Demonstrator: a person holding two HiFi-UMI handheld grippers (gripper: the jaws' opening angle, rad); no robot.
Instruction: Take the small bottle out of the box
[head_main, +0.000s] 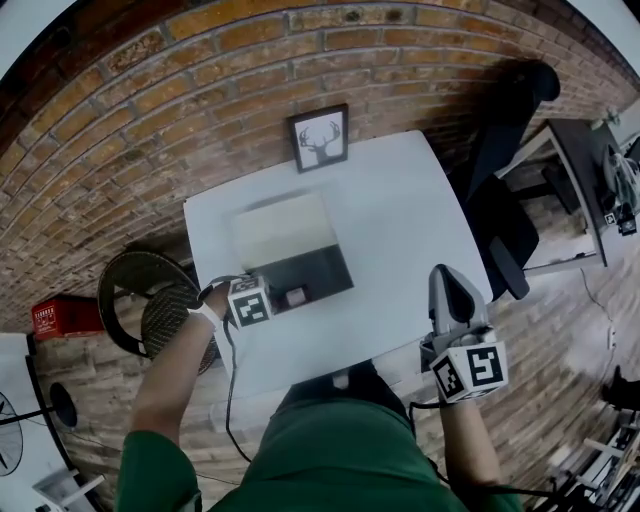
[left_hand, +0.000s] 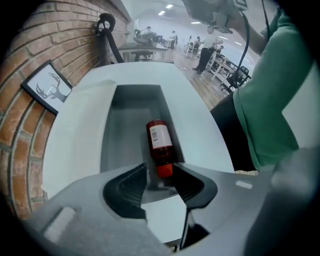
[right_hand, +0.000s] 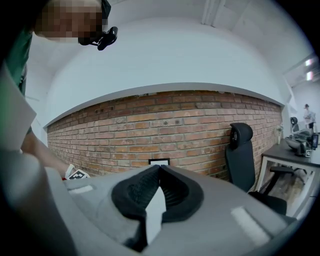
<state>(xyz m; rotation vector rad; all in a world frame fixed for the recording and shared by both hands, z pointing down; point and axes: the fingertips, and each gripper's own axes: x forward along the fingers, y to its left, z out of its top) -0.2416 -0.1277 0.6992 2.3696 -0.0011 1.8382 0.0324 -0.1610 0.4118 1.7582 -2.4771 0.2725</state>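
My left claw (left_hand: 161, 171) stands open and points down into the box (left_hand: 114, 150), its tips either side of the red cap of the small bottle (left_hand: 159, 137), which lies on its side on the box floor, close along one side wall. Closing here, I judge, would catch only the cap, so the round bottle could swing or slip free on the lift, or one tip could jam against that wall. Farther off, my right claw (right_hand: 157, 169) is closed on nothing, facing the brick wall (right_hand: 175, 125).
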